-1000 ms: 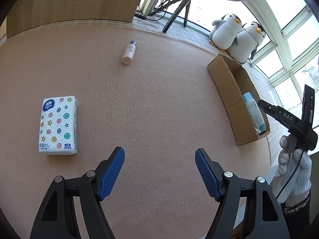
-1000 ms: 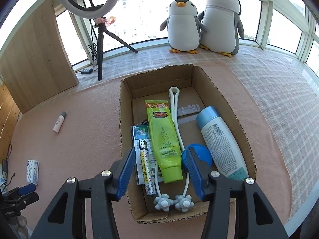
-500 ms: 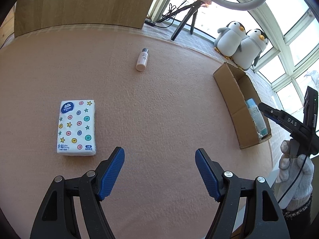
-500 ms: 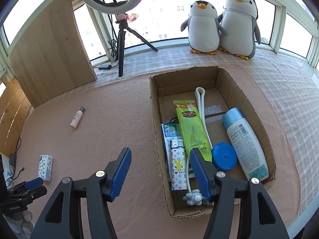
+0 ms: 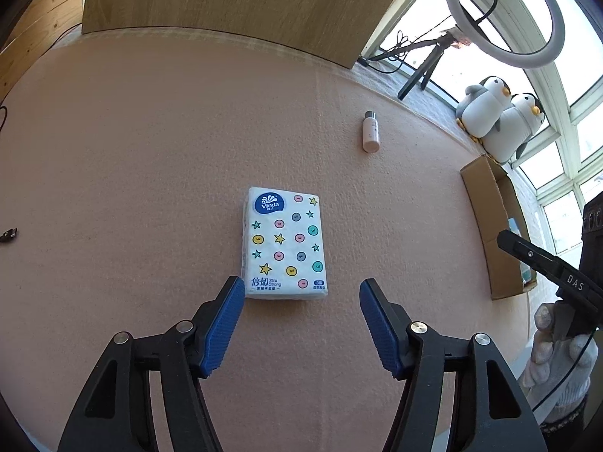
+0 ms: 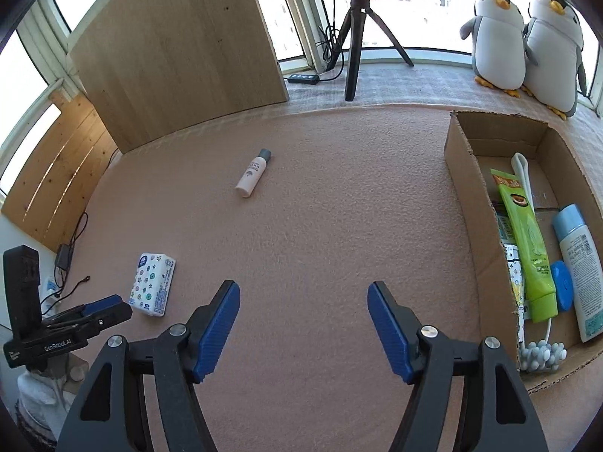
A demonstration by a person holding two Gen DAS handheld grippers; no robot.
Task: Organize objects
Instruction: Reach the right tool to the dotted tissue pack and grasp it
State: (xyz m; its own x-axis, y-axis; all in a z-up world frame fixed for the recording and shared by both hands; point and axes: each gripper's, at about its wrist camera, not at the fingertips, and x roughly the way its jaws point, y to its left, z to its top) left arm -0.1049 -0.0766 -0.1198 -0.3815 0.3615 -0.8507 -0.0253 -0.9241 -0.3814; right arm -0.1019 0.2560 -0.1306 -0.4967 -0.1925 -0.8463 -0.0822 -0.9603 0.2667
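The left tongs (image 5: 297,324) stand apart just before the tissue pack (image 5: 284,243), near its short edge. The right tongs (image 6: 303,324) are apart too, over bare tabletop (image 6: 320,226) beside the cardboard box (image 6: 475,203).

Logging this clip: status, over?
Left gripper open, lined up on tissue pack. Right gripper open, empty. Bottle loose on mat. Nothing in the way.

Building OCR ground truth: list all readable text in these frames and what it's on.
"Vinda", "Xtra Strong": tissue pack, on the mat ahead of the open left gripper.
"DAS": right gripper body, seen from the left wrist view.
"GenRoboLAI", roughly: left gripper's body in the right wrist view.
Chinese characters on the tissue pack: not transcribed.
Small bottle, green tube, blue-capped bottle: print too small to read.
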